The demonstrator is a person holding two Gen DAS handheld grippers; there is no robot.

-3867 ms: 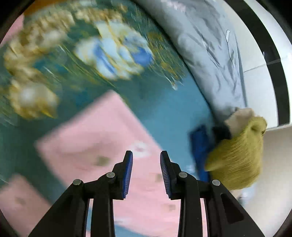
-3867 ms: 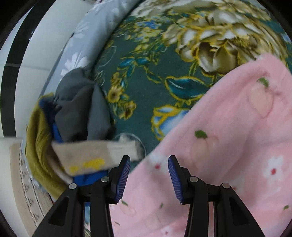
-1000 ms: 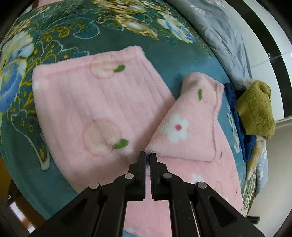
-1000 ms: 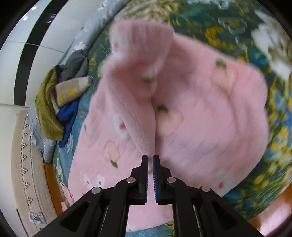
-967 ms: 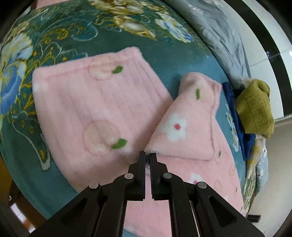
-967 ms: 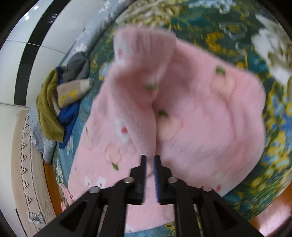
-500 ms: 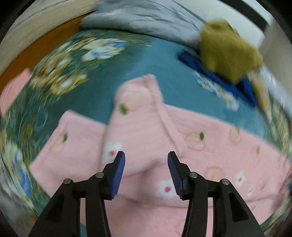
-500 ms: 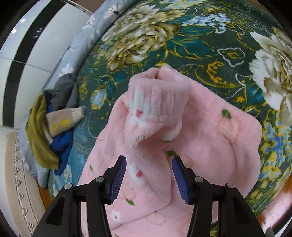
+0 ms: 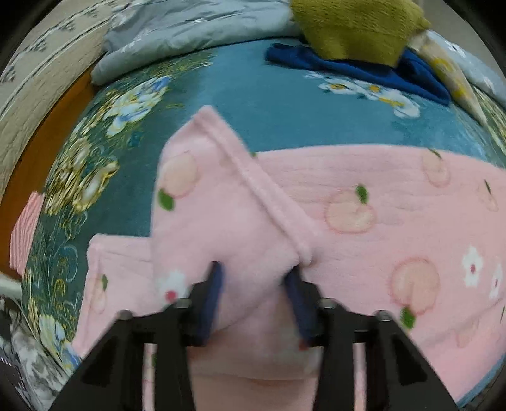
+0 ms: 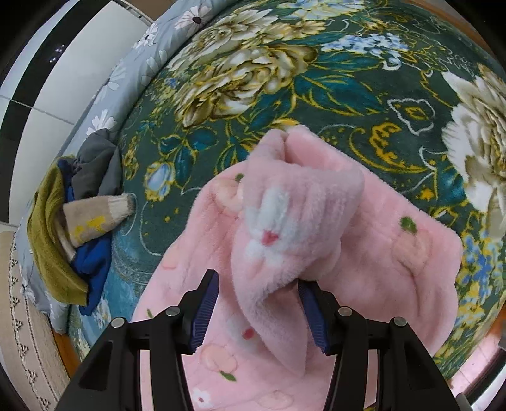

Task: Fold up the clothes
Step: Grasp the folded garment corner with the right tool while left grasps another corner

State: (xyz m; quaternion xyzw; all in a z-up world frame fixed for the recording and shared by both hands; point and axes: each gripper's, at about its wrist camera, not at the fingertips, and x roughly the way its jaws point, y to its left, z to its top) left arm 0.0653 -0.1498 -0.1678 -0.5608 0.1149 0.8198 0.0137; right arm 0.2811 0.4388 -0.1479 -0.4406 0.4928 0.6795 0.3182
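Both the left gripper (image 9: 253, 294) and right gripper (image 10: 257, 300) have jaws released, straddling folds of the pink fleece garment (image 9: 379, 227) on the floral blanket (image 10: 284, 79); no readable writing.

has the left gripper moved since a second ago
Yes. The left gripper was shut on the pink fleece garment; now open, it has swung toward the olive green garment, which went from the right edge to top centre.

You are looking along two matching tools: the left gripper (image 9: 253, 295) and the right gripper (image 10: 258, 305) are each showing matte black angular arms, round silver screws on the knuckles, and ridged dark blue pads (image 10: 204, 308) lining the fingers (image 9: 207, 303).
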